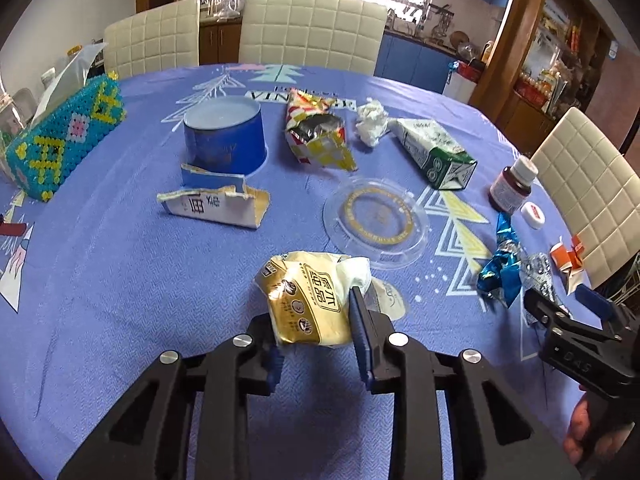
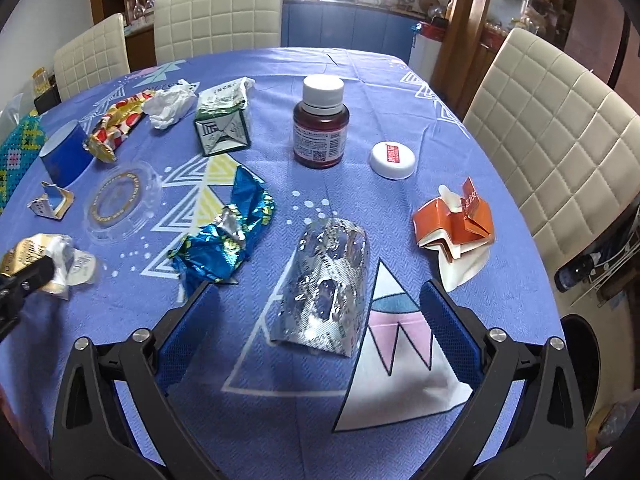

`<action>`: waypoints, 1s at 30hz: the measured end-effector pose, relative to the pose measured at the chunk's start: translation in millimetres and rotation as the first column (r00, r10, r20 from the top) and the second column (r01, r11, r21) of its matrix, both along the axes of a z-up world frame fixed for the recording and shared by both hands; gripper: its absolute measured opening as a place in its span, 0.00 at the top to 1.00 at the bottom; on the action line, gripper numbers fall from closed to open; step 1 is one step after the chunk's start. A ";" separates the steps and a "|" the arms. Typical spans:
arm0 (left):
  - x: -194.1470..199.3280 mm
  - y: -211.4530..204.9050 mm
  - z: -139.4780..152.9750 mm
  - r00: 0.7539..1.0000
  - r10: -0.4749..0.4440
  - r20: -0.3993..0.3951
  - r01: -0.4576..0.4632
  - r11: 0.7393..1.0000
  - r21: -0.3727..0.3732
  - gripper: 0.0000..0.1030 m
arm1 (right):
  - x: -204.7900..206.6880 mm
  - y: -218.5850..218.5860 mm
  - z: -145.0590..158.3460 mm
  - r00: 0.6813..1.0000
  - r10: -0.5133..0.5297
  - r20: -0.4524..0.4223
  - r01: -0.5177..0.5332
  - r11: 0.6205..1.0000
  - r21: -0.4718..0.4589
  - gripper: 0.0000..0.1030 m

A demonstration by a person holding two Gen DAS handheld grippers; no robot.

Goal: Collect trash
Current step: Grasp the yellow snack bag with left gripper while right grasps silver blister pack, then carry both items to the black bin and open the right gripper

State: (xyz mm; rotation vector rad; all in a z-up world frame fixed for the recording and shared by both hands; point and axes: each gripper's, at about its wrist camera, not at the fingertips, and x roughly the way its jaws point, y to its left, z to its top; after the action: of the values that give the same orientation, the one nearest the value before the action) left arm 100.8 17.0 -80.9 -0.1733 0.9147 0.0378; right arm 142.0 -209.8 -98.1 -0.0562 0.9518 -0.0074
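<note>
We are pinching the light, crinkly gold wrapper [image 1: 306, 304] mid-body in the left gripper [image 1: 316, 334]; the right gripper [image 2: 316, 312], jaws apart, is straddling the flimsy foil blister sheet [image 2: 328, 280], best squeezed across its curled sides

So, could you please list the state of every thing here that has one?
Left tool: shut on yellow wrapper.
Right tool: open around silver blister pack.
Brown bottle: upright, capped.
Loose white cap: off, lying flat.
Blue tub: upside down.
Green carton: flattened, lying.
</note>
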 end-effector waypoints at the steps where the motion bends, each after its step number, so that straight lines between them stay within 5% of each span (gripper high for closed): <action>1: 0.0 -0.9 2.2 1.000 -0.003 0.007 0.003 1.000 -0.001 0.74 | 2.1 -3.0 -2.6 1.000 -0.007 -0.015 0.007 1.000 0.017 0.27; 4: 1.3 -3.8 4.7 1.000 -0.007 0.014 0.007 1.000 0.003 0.75 | 2.9 -11.3 -7.8 0.999 -0.008 -0.038 0.011 0.998 0.069 0.56; 8: -0.7 -9.2 8.7 0.999 -0.009 0.034 0.009 1.000 0.010 0.77 | -7.9 -13.7 -3.5 1.000 -0.001 -0.005 0.001 0.998 0.059 0.71; 23: -17.5 -88.5 51.4 0.981 -0.137 0.137 0.135 0.991 0.020 0.77 | -56.6 -60.5 40.0 0.991 -0.046 0.124 0.041 0.998 0.037 0.72; 30: -28.7 -150.7 61.3 0.944 -0.287 0.161 0.294 0.955 -0.022 0.77 | -85.4 -114.3 53.6 0.976 -0.142 0.166 0.136 0.990 0.045 0.72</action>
State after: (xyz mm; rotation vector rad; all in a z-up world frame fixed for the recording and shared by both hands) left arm 72.1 -133.7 -19.6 -0.0811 0.7765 -0.2685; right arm 56.6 -324.1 -44.5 0.0414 0.7847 -0.1238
